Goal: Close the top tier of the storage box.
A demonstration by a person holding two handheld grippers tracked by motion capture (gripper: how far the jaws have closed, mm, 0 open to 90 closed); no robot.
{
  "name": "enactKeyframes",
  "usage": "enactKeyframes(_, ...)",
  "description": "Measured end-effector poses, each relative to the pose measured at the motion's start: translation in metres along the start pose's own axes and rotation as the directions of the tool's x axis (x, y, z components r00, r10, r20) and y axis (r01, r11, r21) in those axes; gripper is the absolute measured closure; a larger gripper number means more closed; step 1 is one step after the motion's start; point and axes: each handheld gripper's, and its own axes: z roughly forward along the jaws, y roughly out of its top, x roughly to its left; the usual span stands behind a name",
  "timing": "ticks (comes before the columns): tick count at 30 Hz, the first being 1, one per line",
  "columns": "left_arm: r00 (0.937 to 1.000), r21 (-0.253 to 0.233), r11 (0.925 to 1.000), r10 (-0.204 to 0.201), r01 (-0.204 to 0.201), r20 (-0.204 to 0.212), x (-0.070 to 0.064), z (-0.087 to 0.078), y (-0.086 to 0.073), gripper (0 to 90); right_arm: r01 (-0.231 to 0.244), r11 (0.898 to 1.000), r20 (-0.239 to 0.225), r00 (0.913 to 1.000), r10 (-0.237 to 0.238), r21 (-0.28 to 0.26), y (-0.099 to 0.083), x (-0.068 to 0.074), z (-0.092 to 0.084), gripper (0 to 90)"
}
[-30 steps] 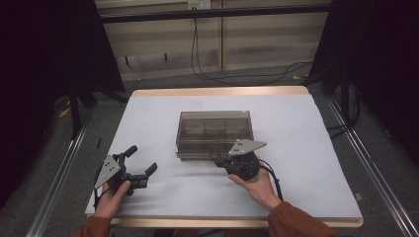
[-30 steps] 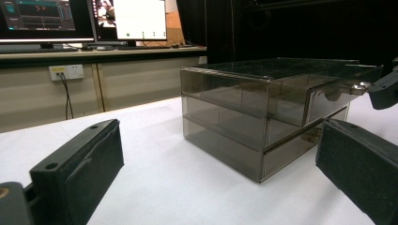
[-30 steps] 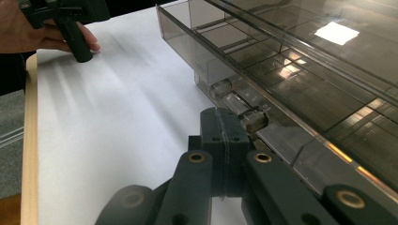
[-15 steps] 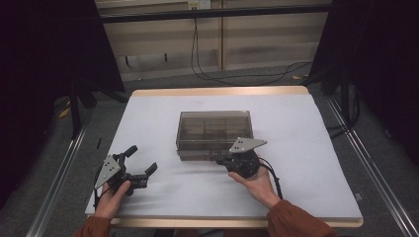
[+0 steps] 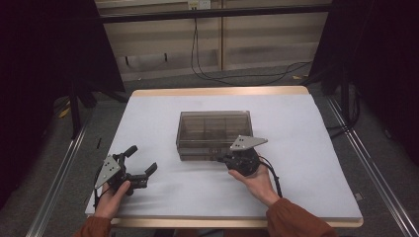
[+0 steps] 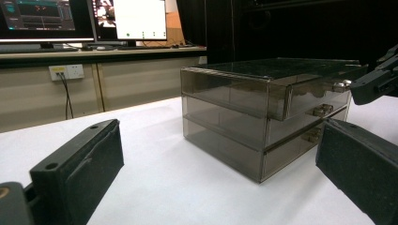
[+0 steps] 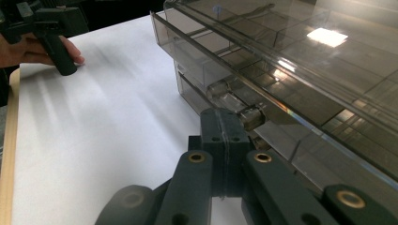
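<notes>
A smoked clear drawer box [image 5: 213, 131] with three stacked drawers stands mid-table. In the left gripper view its top drawer [image 6: 314, 96] sticks out a little past the two below. My right gripper [image 5: 221, 159] lies at the box's front, held by a hand. In the right gripper view its jaws [image 7: 225, 124] are pressed together, and the top drawer's clear knob [image 7: 251, 117] sits right beside their tip, not between them. My left gripper [image 5: 143, 159] rests on the table at the front left, open, with nothing between its jaws [image 6: 211, 173].
The white table top [image 5: 306, 148] has a wooden edge. Metal rails run along the floor on both sides. Beyond the table stand a low wall with cables, a power socket [image 6: 65, 71] and monitors [image 6: 47, 18].
</notes>
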Motion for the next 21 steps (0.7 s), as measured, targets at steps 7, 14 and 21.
enactKeyframes(7, 1.0, 0.0, 1.0, 0.0, 0.0, -0.001, -0.0001, 0.0, 0.0, 1.0, -0.001, 1.0, 0.01, 0.9999, 0.001, -0.014, 0.0006, -0.0016, 0.0015, 90.0)
enactKeyframes(14, 1.0, -0.001, 1.0, 0.0, 0.0, 0.001, -0.0001, 0.0, -0.0001, 1.0, 0.0, 1.0, 0.013, 0.9999, 0.0, -0.019, 0.0021, -0.0046, 0.0044, 90.0)
enactKeyframes(21, 1.0, 0.0, 1.0, 0.0, 0.0, -0.001, -0.0001, 0.0, 0.0, 1.0, -0.012, 1.0, 0.027, 0.9996, 0.012, -0.021, 0.0015, -0.0084, 0.0064, 90.0)
